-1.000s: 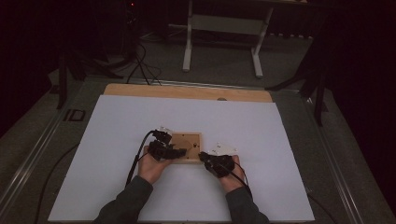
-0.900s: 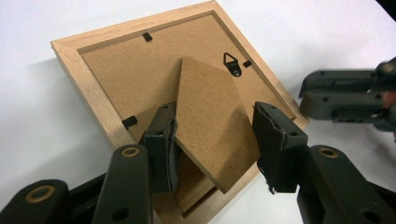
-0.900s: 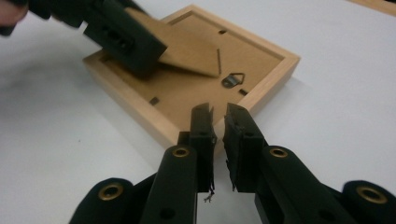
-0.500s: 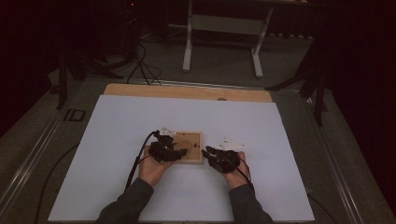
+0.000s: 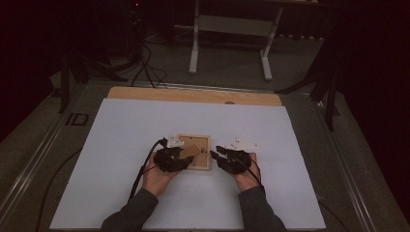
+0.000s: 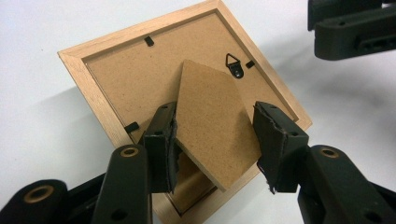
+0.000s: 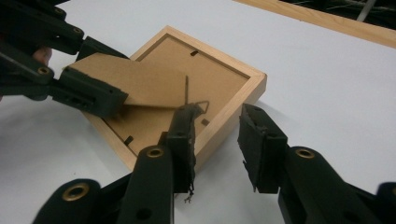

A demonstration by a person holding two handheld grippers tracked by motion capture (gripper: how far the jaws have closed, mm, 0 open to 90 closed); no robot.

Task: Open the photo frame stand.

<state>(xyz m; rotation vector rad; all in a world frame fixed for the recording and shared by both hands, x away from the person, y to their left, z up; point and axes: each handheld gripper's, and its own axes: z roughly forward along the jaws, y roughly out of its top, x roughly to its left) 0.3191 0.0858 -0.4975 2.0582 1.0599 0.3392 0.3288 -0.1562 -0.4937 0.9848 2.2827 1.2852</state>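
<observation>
- Wooden picture frame (image 5: 194,151) lies face down mid-tabletop, brown backing board up, between the two grippers.
- Cardboard easel stand (image 6: 215,135) is lifted off the backing, tilted up; small black hanger hook (image 6: 235,65) and black retaining tabs sit on the backing.
- Left gripper (image 6: 215,147) has its jaws on either side of the stand's edges, left pad touching, right pad at the edge; a firm pinch can't be told for sure.
- Right gripper (image 7: 217,140) sits at the frame's near corner, jaws spread and just been opening, straddling the wooden rail without pressing it.
- White tabletop (image 5: 121,125) carries the frame; bare wood strip (image 5: 193,95) along the far edge.
</observation>
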